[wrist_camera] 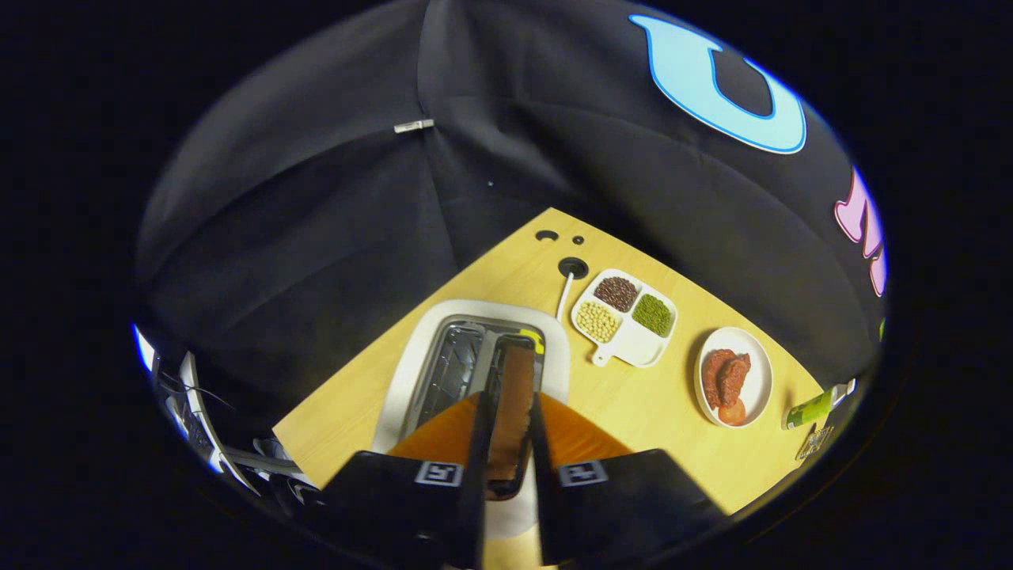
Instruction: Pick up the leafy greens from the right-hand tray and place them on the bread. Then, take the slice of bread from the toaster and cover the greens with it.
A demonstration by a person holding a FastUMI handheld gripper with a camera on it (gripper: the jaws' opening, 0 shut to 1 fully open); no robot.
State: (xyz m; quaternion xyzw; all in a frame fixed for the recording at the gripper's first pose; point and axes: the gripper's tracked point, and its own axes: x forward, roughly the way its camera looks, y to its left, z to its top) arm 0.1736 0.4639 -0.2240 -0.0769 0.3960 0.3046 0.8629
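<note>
The claw (pixel 506 412) is closed narrowly on the bread slice (pixel 511 400) standing in the toaster (pixel 419 356) right-hand slot; a tilted pull could jam it (or tear the crust); the thin grip may slip.

Bread slice: brown-crusted slice of bread (pixel 512 412), standing on its edge in the right slot of the toaster, between the two fingers of the gripper (pixel 508 443), which press on its two flat sides.
Toaster: white oblong two-slot toaster (pixel 411 372) on the light wooden table; its left slot is empty.
</note>
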